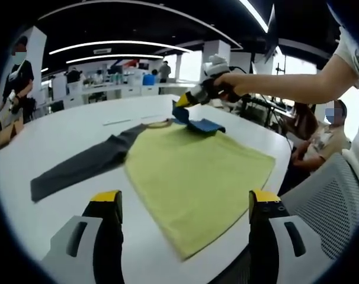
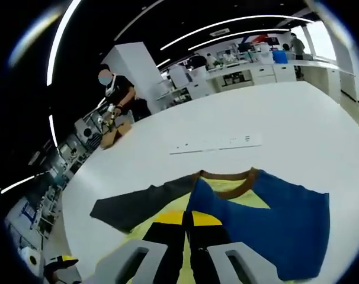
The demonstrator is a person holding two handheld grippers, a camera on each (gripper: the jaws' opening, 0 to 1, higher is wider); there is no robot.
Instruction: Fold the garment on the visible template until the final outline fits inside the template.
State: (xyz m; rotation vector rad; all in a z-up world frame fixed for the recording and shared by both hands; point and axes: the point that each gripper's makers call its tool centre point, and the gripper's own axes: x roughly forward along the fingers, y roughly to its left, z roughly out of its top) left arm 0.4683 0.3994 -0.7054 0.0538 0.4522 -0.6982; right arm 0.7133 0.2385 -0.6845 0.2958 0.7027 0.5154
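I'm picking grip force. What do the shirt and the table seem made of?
The shirt looks like soft matte knit fabric, probably cotton: it drapes and creases where the right gripper lifts its blue sleeve. The table looks like smooth, hard white laminate, faintly glossy.

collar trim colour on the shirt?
Brown collar on the shirt; clearest in the right gripper view.

Bare table [image 1: 67,127] around the garment [image 1: 197,171]; chair [image 1: 321,195] crowds 1 edge.

The left hand-held gripper [image 1: 185,207] is level and low, its two yellow-tipped jaws spread wide apart with nothing between them. The person's bare arm [image 1: 286,83] reaches out across, its hand [image 1: 227,84] gripping the right hand-held gripper [image 2: 187,220], whose jaws are pressed together.
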